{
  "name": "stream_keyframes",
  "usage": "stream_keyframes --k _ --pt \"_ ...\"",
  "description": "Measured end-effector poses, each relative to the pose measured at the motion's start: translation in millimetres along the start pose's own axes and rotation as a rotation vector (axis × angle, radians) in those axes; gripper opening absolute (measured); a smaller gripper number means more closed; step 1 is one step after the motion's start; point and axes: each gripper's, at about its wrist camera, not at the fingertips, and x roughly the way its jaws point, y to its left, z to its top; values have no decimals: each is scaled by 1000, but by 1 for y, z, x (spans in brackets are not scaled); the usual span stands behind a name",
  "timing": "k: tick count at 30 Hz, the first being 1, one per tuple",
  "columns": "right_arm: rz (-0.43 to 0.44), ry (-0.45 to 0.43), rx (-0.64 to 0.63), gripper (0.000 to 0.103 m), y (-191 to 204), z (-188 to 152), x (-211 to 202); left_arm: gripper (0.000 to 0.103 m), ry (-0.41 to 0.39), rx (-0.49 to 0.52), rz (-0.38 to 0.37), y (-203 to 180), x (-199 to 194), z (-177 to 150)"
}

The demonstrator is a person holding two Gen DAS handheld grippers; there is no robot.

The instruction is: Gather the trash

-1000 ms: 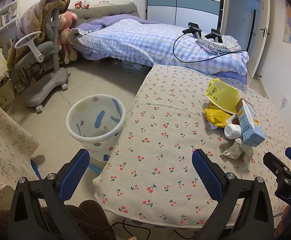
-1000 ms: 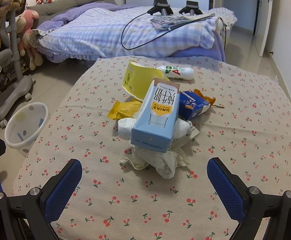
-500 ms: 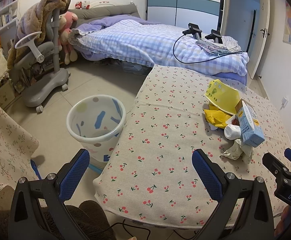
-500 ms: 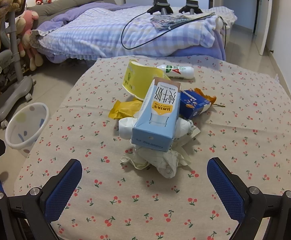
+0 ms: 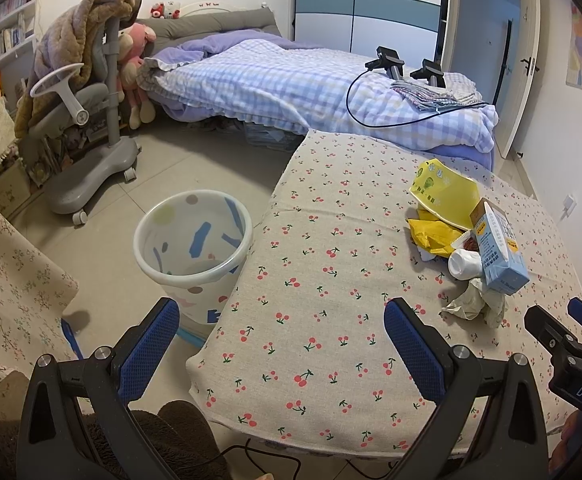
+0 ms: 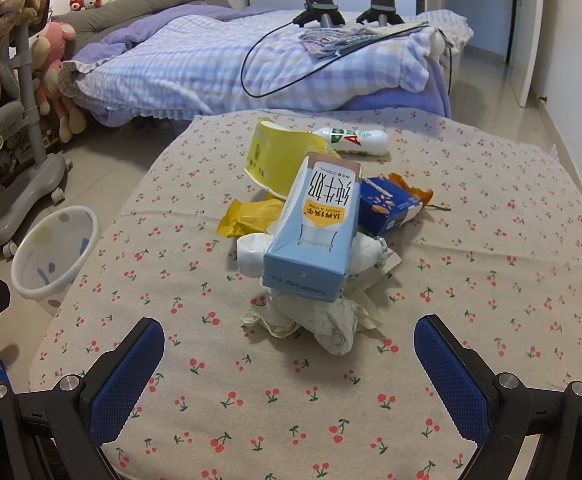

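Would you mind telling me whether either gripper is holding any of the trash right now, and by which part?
Nothing is held. The left gripper and right gripper are both open and empty; the milk carton lies untouched on the trash pile.

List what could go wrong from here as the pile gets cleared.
1. The light-blue milk carton lies propped on a white plastic bottle and crumpled paper; pulling either might topple it.
2. The white patterned bin stands on the floor beside the table edge, so drops may miss.

Table w/ cherry-print cloth (image 6: 491,280) is carrying trash: crumpled paper (image 6: 323,320), yellow wrapper (image 6: 247,216), white bottle (image 6: 355,140); bin (image 5: 195,256) is standing on floor (image 5: 103,248).
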Motion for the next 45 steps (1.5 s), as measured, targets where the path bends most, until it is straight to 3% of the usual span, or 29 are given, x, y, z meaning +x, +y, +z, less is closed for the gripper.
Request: stream_keyframes --k 23,30,38,43,45 --pt "14 10 13 103 0 3 1 103 5 0 -4 0 0 1" --pt "43 102 33 103 -16 24 9 103 79 71 -61 -5 15 13" --pt "118 248 97 103 -40 59 48 103 130 193 -47 -22 32 39" --pt "138 280 167 102 -53 72 76 103 208 230 -68 -32 51 55" --pt "150 288 184 97 -55 75 88 103 224 255 -64 -39 59 60"
